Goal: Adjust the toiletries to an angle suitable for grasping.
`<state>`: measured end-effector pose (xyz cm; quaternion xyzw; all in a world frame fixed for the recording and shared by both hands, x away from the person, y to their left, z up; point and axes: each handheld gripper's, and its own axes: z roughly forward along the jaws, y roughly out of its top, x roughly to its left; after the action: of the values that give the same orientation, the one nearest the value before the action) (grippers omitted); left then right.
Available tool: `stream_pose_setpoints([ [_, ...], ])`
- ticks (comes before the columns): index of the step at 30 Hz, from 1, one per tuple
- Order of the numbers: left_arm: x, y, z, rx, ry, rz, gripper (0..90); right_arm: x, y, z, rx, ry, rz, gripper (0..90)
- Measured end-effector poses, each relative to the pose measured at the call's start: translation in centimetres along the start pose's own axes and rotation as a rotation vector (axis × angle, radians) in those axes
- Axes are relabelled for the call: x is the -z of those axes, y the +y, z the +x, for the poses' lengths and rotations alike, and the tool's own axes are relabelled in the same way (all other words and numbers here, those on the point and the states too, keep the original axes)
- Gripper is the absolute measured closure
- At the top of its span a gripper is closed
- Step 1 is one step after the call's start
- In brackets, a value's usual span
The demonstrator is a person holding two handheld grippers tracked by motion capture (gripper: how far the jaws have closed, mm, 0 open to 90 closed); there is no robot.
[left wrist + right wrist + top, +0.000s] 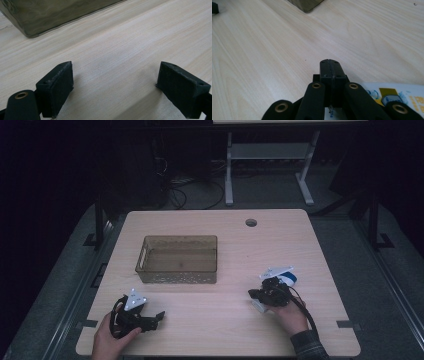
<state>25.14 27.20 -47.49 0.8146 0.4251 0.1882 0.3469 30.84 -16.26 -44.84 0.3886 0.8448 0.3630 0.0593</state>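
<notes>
On counter front | left tool (115,82) resting, jaws spread, gripping nothing | right tool (329,68) clenched above white blue-printed packet (412,96) | tinted bin (177,260) sitting empty | packet not yet binned, seemingly nothing done

White packet (402,97) lies partly beneath right hand-held gripper (329,65).

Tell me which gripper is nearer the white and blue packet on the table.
Right. The right gripper rests directly over the white and blue packet, fingers shut; the left gripper sits far across the table, near its front-left edge.
</notes>
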Motion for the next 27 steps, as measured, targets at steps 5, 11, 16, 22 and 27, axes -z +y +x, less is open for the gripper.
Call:
stream_pose_setpoints([
  [5, 0.0, 0.0, 0.0, 0.002, 0.001, -0.001, 12.4, 0.7, -0.7, 0.6, 0.004, 0.008, 0.003, 89.6],
  [11, 0.0, 0.0, 0.0, 0.000, 0.000, 0.000, 12.4, 1.5, -1.7, 0.9, -0.006, 0.015, 0.003, 89.6],
  [16, 0.0, 0.0, 0.0, 0.000, 0.001, 0.000, 12.4, 2.0, -2.3, 1.0, -0.008, 0.012, 0.007, 89.6],
  [22, 0.0, 0.0, 0.0, 0.000, 0.000, 0.000, 12.4, 2.9, -3.4, 0.9, -0.026, 0.005, 0.008, 89.6],
  [27, 0.0, 0.0, 0.0, 0.000, 0.000, 0.000, 12.4, 3.6, -4.3, 0.7, -0.036, -0.005, 0.005, 89.6],
])
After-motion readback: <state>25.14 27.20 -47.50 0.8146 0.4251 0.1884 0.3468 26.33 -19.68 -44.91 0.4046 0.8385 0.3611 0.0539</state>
